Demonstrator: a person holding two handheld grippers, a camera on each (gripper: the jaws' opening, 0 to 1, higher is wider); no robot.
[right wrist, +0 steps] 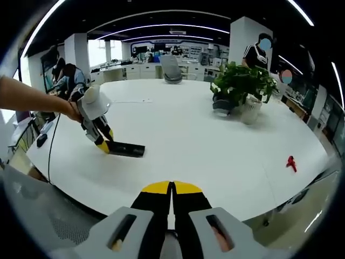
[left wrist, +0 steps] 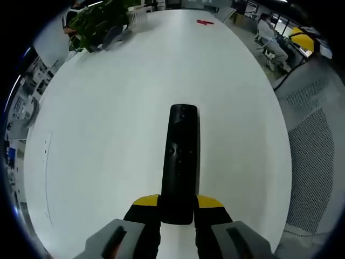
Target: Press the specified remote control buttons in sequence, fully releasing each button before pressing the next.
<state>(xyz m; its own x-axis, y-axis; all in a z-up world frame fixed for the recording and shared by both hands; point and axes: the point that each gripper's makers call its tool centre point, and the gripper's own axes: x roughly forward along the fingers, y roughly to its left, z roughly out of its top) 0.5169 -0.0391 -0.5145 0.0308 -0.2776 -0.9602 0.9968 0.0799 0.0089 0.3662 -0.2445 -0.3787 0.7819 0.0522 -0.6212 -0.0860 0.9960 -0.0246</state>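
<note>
One broad white oval worktop (left wrist: 108,135) carries everything, and it spreads across both views, pale and mostly bare (right wrist: 215,140). Beyond its far edge in the right gripper view lies an open office with white columns, ceiling light strips and desks, where people stand or sit. A grey mesh chair back (left wrist: 315,162) rises beside the worktop in the left gripper view.

Next in size is a leafy green potted plant (right wrist: 240,83) in a white pot, standing on the worktop well apart from the remote; the left gripper view catches it at the far end (left wrist: 99,21).

The left gripper (left wrist: 178,208) has its yellow-tipped fingers (left wrist: 145,201) closed on the near end of the black remote control (left wrist: 180,156), which points straight away from the camera, button face up. In the right gripper view the same left gripper (right wrist: 103,143) comes in from the left, held by a person's bare arm (right wrist: 32,97), with the remote control (right wrist: 126,149) lying flat on the worktop.

The right gripper (right wrist: 172,189) sits above the near worktop edge, its fingers (right wrist: 156,189) pressed together with nothing between them, well apart from the remote.

Smallest is a red object (right wrist: 291,163) lying alone on the worktop toward the right edge; it is too small to tell what it is.
</note>
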